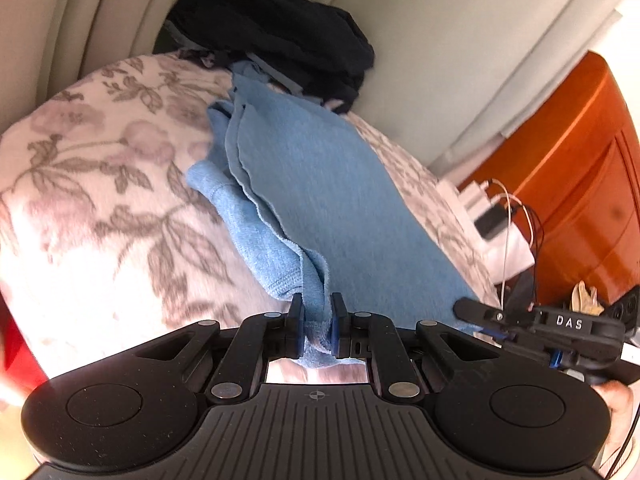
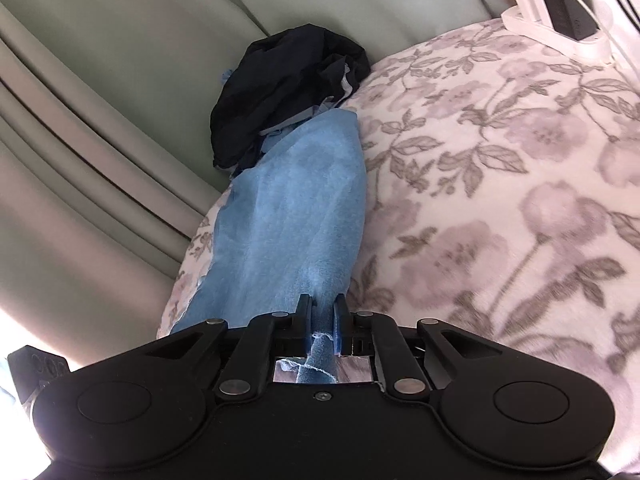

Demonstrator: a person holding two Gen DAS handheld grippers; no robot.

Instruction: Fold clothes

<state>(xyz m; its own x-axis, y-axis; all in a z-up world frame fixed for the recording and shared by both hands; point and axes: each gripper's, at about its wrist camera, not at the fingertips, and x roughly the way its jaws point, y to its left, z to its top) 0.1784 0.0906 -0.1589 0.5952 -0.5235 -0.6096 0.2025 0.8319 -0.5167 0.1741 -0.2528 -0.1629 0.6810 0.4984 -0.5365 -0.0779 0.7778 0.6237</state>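
The left gripper (image 1: 317, 310) pinches a bunched edge of the blue cloth (image 1: 320, 184). The right gripper (image 2: 323, 312) clamps another edge, while dark clothes (image 2: 280, 88) lie at twelve o'clock on the floral blanket (image 2: 500, 200).

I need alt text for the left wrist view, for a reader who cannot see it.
The left gripper is shut on a bunched edge of a light blue garment lying across a floral blanket. The right gripper pinches another edge of it at the right. Behind lies a pile of dark clothes.
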